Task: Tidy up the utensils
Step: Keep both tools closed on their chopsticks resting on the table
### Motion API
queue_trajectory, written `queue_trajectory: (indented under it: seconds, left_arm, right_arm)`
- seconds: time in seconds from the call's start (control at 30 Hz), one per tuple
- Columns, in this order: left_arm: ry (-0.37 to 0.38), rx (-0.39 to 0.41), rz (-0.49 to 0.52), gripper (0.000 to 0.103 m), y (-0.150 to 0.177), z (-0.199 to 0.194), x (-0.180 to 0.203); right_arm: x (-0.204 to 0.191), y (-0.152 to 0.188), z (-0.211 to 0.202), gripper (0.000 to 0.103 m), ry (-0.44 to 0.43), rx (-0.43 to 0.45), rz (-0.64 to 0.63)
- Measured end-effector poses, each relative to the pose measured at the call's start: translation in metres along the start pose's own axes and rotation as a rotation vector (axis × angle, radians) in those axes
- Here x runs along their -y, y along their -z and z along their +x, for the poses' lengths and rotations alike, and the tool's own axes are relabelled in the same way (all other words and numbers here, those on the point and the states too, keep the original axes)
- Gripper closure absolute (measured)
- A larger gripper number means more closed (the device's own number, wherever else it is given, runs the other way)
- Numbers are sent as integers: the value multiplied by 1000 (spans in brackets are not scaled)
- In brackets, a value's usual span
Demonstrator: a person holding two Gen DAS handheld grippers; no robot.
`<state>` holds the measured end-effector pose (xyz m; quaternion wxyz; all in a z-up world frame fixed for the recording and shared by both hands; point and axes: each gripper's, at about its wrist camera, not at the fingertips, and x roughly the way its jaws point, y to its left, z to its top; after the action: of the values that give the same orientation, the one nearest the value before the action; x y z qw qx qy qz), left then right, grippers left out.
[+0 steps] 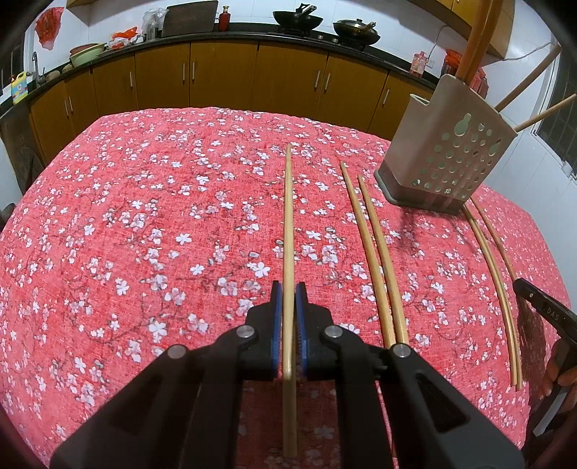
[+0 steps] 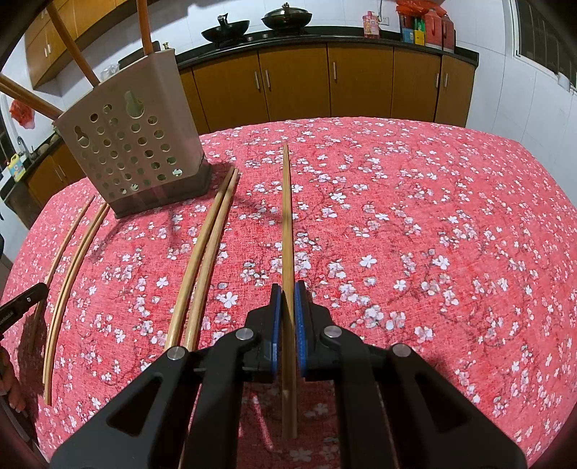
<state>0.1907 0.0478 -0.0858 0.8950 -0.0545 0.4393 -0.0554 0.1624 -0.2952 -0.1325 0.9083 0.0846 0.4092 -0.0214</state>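
My left gripper [image 1: 288,293] is shut on a bamboo chopstick [image 1: 288,216] that points forward over the red floral tablecloth. My right gripper [image 2: 287,293] is shut on another bamboo chopstick [image 2: 287,216], also pointing forward. A beige perforated utensil holder [image 1: 447,158] stands at the right in the left wrist view and at the left in the right wrist view [image 2: 133,151], with wooden handles sticking out of its top. A pair of chopsticks [image 1: 378,252] lies beside it, also in the right wrist view [image 2: 205,252]. More chopsticks [image 1: 494,274] lie further out [image 2: 68,259].
The table [image 1: 144,216] carries a red cloth with white blossoms. Behind it runs a dark counter with yellow cabinets [image 1: 223,75], woks [image 1: 297,18] and bottles. The other gripper's black edge [image 1: 541,306] shows at the right, and at the left in the right wrist view [image 2: 21,306].
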Motion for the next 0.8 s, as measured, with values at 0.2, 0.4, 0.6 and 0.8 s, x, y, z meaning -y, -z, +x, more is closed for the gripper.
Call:
queue_trajectory:
  seconds: [0.2, 0.4, 0.6, 0.8]
  left_arm:
    - [1, 0, 0, 93, 0, 0, -1]
    - [1, 1, 0, 92, 0, 0, -1]
    - [-15, 1, 15, 92, 0, 0, 3]
    - [-45, -1, 53, 90, 4, -2, 11]
  right_arm:
    - [0, 0, 0, 94, -1, 0, 1]
    - [0, -1, 1, 94, 1, -1, 0]
    - [-4, 0, 1, 94, 20, -1, -13]
    - [-6, 5, -4, 94, 22, -1, -10]
